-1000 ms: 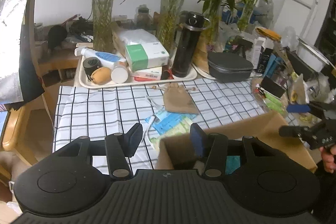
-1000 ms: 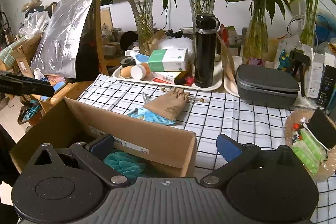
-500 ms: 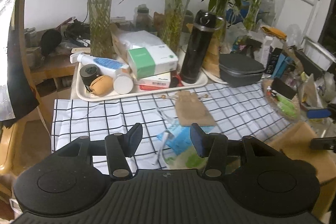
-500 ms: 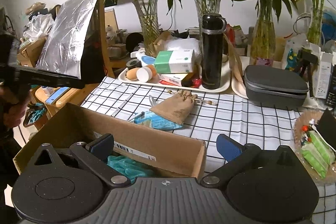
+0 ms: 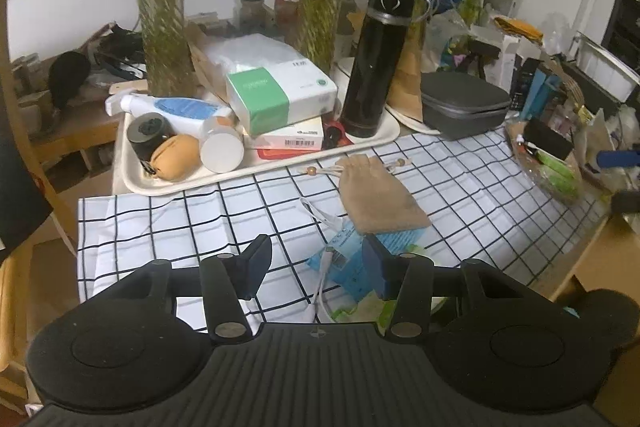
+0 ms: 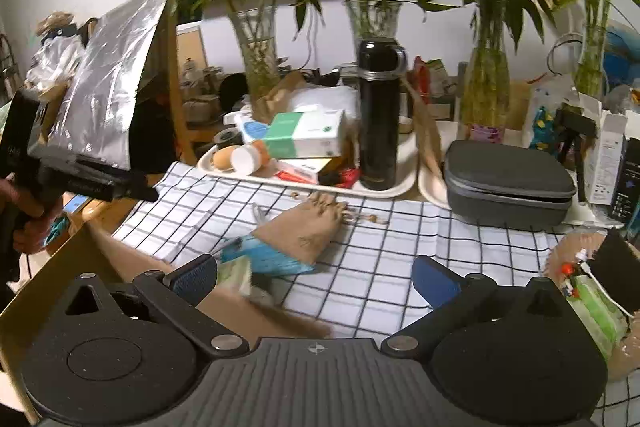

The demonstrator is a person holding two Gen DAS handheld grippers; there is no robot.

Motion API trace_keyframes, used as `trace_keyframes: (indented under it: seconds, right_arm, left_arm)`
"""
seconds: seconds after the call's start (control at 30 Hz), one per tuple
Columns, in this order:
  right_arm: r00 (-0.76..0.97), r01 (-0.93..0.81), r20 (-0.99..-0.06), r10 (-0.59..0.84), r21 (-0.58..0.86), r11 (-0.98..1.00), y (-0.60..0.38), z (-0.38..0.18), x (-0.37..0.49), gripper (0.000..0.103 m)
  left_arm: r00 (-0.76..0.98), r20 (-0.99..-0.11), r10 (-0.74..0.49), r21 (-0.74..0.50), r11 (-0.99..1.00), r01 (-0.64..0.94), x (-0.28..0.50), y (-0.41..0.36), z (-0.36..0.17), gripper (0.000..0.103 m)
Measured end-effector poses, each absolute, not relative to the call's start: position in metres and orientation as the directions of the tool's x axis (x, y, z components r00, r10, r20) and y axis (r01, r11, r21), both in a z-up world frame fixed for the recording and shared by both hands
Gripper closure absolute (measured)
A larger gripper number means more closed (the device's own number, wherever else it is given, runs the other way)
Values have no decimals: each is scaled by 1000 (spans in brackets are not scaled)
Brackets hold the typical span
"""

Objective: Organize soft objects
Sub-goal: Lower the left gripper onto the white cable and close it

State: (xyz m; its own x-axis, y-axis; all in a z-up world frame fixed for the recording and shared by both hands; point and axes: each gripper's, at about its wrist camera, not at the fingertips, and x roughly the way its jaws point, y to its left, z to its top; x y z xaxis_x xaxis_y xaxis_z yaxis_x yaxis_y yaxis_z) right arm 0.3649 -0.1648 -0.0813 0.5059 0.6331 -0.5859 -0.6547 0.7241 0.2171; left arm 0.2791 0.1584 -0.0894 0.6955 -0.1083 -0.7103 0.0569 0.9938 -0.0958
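While both jaws gape empty, the left gripper [image 5: 316, 263] hangs over the blue packet [image 5: 352, 259] — right gripper [image 6: 314, 277] beside the cardboard box [image 6: 120, 259].

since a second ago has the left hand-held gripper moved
Yes. The left hand-held gripper has left the cardboard box and now hovers nearer the tan pouch on the checked cloth.

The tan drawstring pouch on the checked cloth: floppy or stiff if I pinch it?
The tan drawstring pouch lies flat and creased, so it will probably sag when pinched. It looks nearly empty, likely light. It overlaps the blue packet, so lifting may drag that along.
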Motion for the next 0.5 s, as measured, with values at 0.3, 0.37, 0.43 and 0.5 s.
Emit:
trace_keyframes:
  seconds: [0.3, 0.37, 0.43, 0.5]
  right_arm:
    - [496, -640, -606, 621, 228, 734, -164, -93, 399, 0]
    - [492, -643, -616, 615, 219, 734, -161, -96, 403, 0]
    - [489, -647, -625, 609, 209, 733, -158, -99, 408, 0]
    - [487, -646, -630, 605, 206, 735, -157, -102, 413, 0]
  left_arm:
    - [639, -754, -155, -74, 986, 151, 295, 153, -113, 54]
    - [630, -761, -154, -63, 984, 164, 297, 153, -119, 54]
    - [619, -769, -158, -59, 982, 179, 301, 154, -123, 54]
    - [605, -780, -159, -59, 981, 183, 305, 155, -130, 54]
